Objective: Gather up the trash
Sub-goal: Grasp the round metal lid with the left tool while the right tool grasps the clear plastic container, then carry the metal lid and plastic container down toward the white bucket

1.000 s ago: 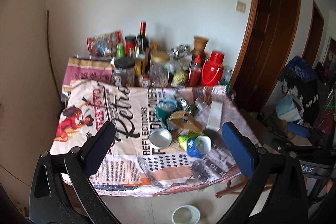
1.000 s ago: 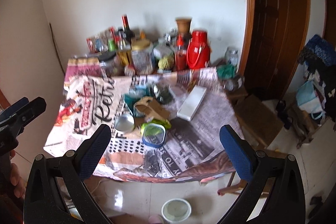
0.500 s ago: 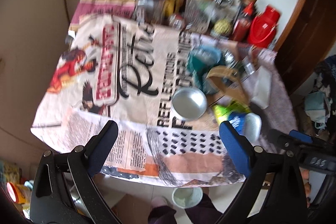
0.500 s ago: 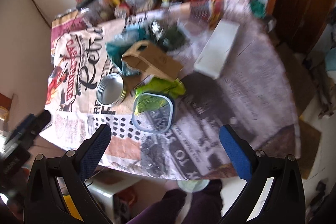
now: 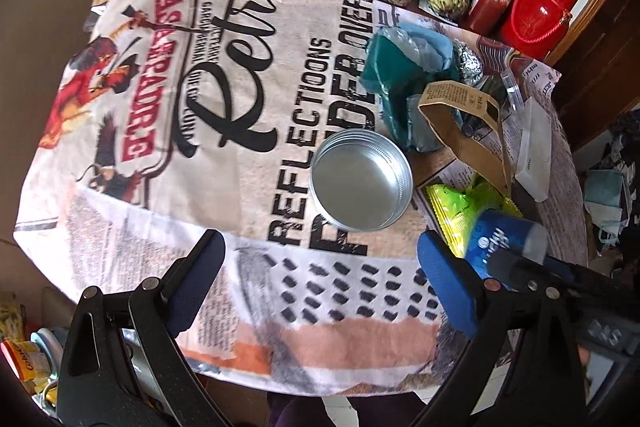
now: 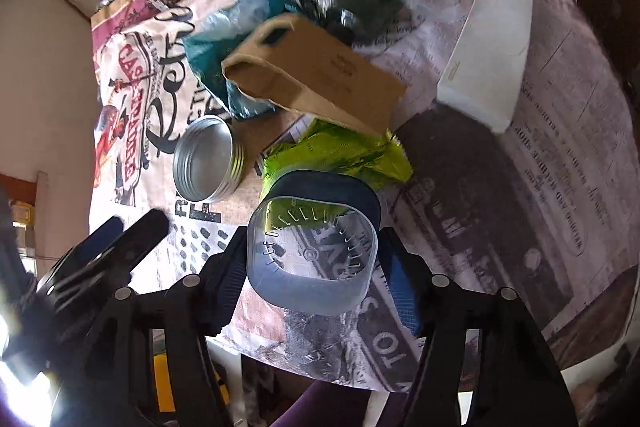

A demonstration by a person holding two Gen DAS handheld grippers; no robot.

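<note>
- Right gripper (image 6: 312,263): jaws just closing in on clear plastic cup (image 6: 310,259) w/ blue band; pads look pressed on its sides, tho blurry.
- Cup sits at near edge of surface (image 5: 280,307), just beside green wrapper (image 6: 340,153).
- Left gripper (image 5: 320,275): spread wide, nothing between, above cloth near metal tin (image 5: 360,179).
</note>
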